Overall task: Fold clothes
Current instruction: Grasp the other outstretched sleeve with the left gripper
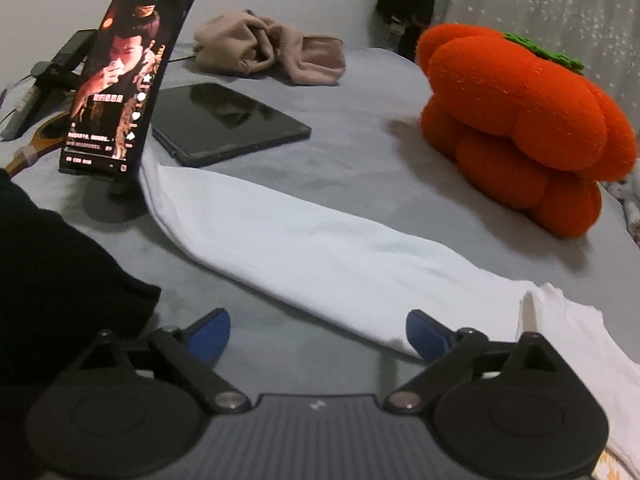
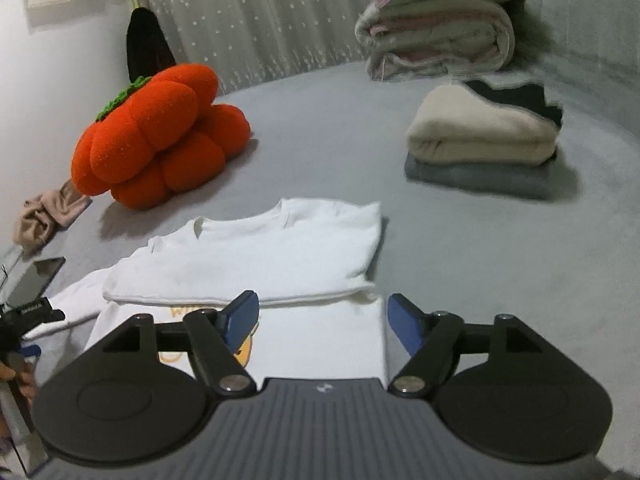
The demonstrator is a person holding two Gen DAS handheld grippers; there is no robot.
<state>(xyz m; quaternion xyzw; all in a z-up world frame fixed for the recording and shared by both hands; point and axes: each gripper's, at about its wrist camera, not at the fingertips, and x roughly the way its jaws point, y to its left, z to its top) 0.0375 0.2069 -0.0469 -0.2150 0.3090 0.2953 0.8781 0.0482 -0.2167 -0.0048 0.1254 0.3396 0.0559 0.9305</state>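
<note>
**Desk:** What does the bed show?

**Photographer:** A white shirt [image 2: 256, 248] lies on the grey bed cover [image 2: 460, 264], its top half folded down over the lower part, where a yellow-orange print peeks out. One sleeve stretches away flat toward a phone on a stand [image 1: 124, 80].

**Desk:** And the tools?

**Photographer:** The left gripper [image 1: 318, 336] stands with its jaws spread wide and nothing between them, above bare cover just beside the sleeve's edge. The right gripper [image 2: 322, 320] is also parted and holds nothing; it hangs over the shirt's lower hem.

**Desk:** Surroundings?

**Photographer:** An orange pumpkin cushion [image 2: 160, 140] sits beyond the shirt, a dark tablet [image 1: 228, 124] near the phone, a crumpled beige garment [image 1: 272, 54] behind that. A stack of folded clothes [image 2: 484, 144] rests well apart on the right, with rolled blankets [image 2: 436, 36] farther back.
</note>
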